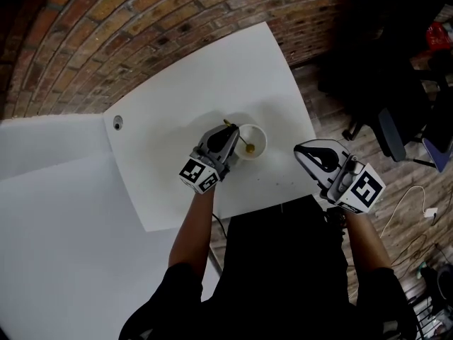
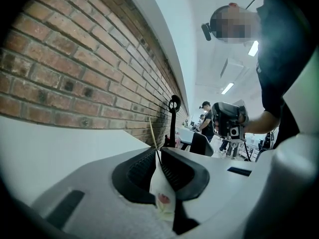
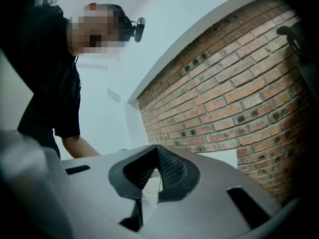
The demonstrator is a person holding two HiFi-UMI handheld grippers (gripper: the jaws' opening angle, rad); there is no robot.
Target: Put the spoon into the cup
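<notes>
My left hand-held gripper pinches the thin gold spoon by its handle. The cup stands on the white worktop just beside this gripper's tips, on the side toward my other one. One end of the spoon seems to dip into the cup, so I think only letting go is left. My right hand-held gripper is pressed together on nothing, well apart from the cup. The left gripper hides most of the spoon.
</notes>
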